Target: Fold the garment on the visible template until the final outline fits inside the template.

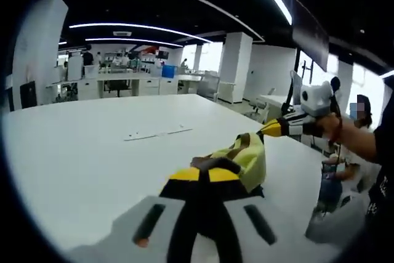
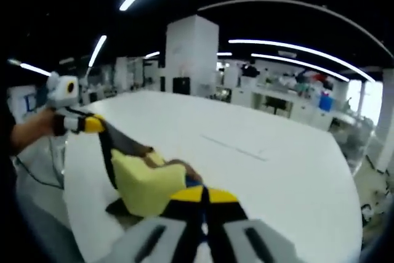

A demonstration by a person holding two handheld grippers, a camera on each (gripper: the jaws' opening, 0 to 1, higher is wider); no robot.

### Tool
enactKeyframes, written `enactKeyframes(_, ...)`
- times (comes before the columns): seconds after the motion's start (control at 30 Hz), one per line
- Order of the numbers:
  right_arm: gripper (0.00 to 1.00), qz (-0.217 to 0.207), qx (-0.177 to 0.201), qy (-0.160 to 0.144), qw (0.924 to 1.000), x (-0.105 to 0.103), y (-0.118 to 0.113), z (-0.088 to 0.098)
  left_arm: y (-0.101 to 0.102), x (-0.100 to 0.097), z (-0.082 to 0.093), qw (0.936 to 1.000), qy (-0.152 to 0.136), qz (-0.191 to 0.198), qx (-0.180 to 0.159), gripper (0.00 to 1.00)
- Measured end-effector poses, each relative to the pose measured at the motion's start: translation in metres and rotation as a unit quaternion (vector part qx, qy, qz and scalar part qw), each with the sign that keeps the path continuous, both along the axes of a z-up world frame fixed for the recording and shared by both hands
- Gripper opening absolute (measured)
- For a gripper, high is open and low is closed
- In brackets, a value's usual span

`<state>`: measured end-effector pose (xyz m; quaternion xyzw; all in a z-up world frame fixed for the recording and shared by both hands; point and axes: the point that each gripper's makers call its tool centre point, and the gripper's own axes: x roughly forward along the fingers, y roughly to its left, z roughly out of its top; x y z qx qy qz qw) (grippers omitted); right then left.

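Yellow garment (image 1: 249, 155), soft and bunched, was pinched between both closed tools, left tool (image 1: 206, 173) and right tool (image 2: 203, 196), over a broad white surface (image 1: 74, 152) marked by a thin template line (image 1: 157, 133).

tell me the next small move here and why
Probably lower both grippers and spread the garment flat on the white table. The left gripper and the right gripper each appear shut on the yellow cloth, which hangs bunched between them above the table, so it cannot be folded yet. A thin line marked on the table, perhaps the template, lies farther out.
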<state>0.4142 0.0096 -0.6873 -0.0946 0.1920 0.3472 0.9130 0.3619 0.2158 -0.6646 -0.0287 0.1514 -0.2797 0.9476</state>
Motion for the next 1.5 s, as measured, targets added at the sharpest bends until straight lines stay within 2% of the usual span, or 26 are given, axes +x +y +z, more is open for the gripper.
enactKeyframes(0.33, 0.0, -0.049, 0.011, -0.011, 0.9987, 0.036, -0.019, 0.011, 0.011, 0.045, 0.006, 0.9997, -0.011, 0.02, -0.012, 0.0)
enactKeyframes(0.5, 0.0, -0.063, 0.008, -0.011, 0.9979, 0.056, -0.02, 0.008, 0.017, 0.071, 0.002, 0.9993, -0.01, 0.034, -0.014, 0.0)
enactKeyframes(0.57, 0.0, -0.076, 0.011, -0.008, 0.997, 0.066, -0.022, 0.005, 0.02, 0.084, -0.001, 0.9986, -0.002, 0.042, -0.033, 0.0)
enactKeyframes(0.67, 0.0, -0.092, 0.015, -0.011, 0.9956, 0.081, -0.024, 0.002, 0.021, 0.097, -0.005, 0.9979, 0.001, 0.05, -0.042, 0.0)
enactKeyframes(0.87, 0.0, -0.115, 0.023, -0.003, 0.9931, 0.109, -0.022, -0.008, 0.028, 0.132, -0.026, 0.9958, 0.016, 0.072, -0.054, 0.0)
enactKeyframes(0.97, 0.0, -0.124, 0.025, 0.001, 0.992, 0.125, -0.021, -0.016, 0.028, 0.144, -0.035, 0.9958, 0.013, 0.079, -0.044, 0.0)
enactKeyframes(1.17, 0.0, -0.144, 0.019, 0.017, 0.9892, 0.151, -0.019, -0.042, 0.035, 0.17, -0.059, 0.9934, 0.038, 0.091, -0.058, 0.0)
enactKeyframes(1.23, 0.0, -0.146, 0.019, 0.026, 0.9887, 0.156, -0.016, -0.052, 0.037, 0.177, -0.068, 0.9937, 0.044, 0.093, -0.046, 0.0)
enactKeyframes(1.33, 0.0, -0.15, 0.008, 0.037, 0.988, 0.161, -0.015, -0.067, 0.035, 0.182, -0.084, 0.9921, 0.063, 0.098, -0.046, 0.0)
enactKeyframes(1.4, 0.0, -0.153, 0.008, 0.045, 0.9872, 0.171, -0.013, -0.078, 0.037, 0.185, -0.093, 0.9921, 0.062, 0.106, -0.026, 0.0)
enactKeyframes(1.43, 0.0, -0.157, 0.008, 0.052, 0.9863, 0.175, -0.014, -0.085, 0.036, 0.187, -0.099, 0.9934, 0.054, 0.101, 0.01, 0.0)
enactKeyframes(1.47, 0.0, -0.159, 0.005, 0.051, 0.986, 0.178, -0.014, -0.088, 0.035, 0.188, -0.104, 0.993, 0.059, 0.101, 0.014, 0.0)
enactKeyframes(1.5, 0.0, -0.158, -0.001, 0.052, 0.986, 0.175, -0.014, -0.092, 0.033, 0.188, -0.112, 0.9914, 0.079, 0.104, -0.001, 0.0)
